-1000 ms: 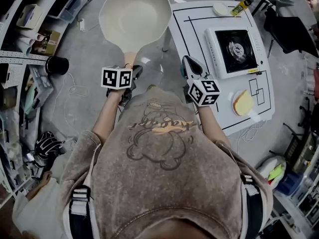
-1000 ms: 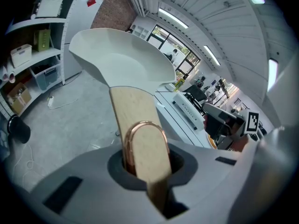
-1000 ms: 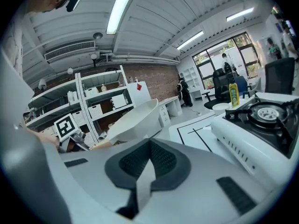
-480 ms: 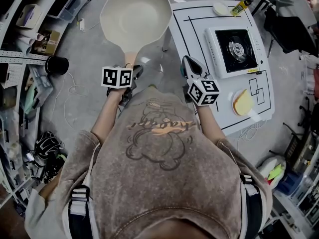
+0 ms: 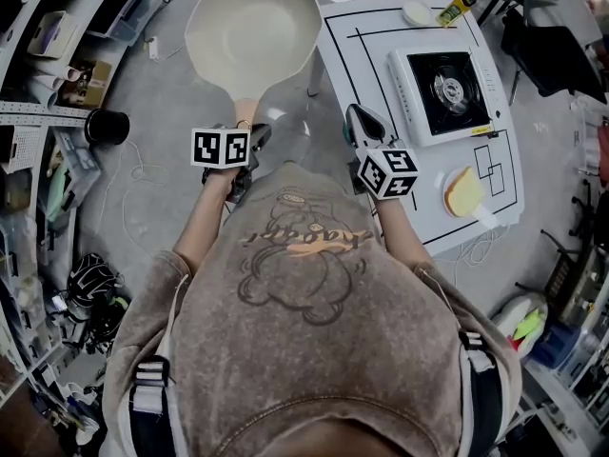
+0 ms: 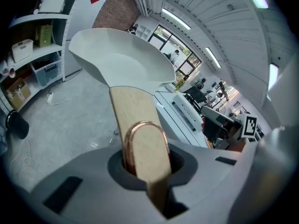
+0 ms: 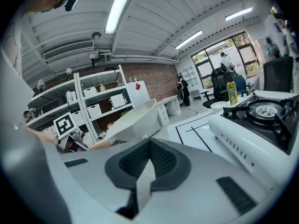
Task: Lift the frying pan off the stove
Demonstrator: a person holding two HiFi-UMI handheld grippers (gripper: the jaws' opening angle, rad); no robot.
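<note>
A cream frying pan (image 5: 252,31) with a pale wooden handle (image 5: 245,110) hangs in the air over the grey floor, left of the white table (image 5: 357,60). My left gripper (image 5: 250,134) is shut on the handle's end; in the left gripper view the handle (image 6: 135,120) runs out from between the jaws to the pan's bowl (image 6: 121,59). The black-topped portable stove (image 5: 445,89) on the table has a bare burner. My right gripper (image 5: 360,120) hovers at the table's near-left edge, shut and empty. In the right gripper view, the pan (image 7: 133,118) is at left and the stove (image 7: 261,113) at right.
A yellow round item (image 5: 463,193) lies at the table's right front. A small white dish (image 5: 417,13) and a yellow bottle (image 5: 457,8) stand at the far edge. Shelving (image 5: 57,55) and a black cup (image 5: 109,124) line the left; a dark chair (image 5: 547,50) stands beyond the table.
The pan and both grippers have shifted very slightly left in the head view. The left grip on the handle is unchanged.
</note>
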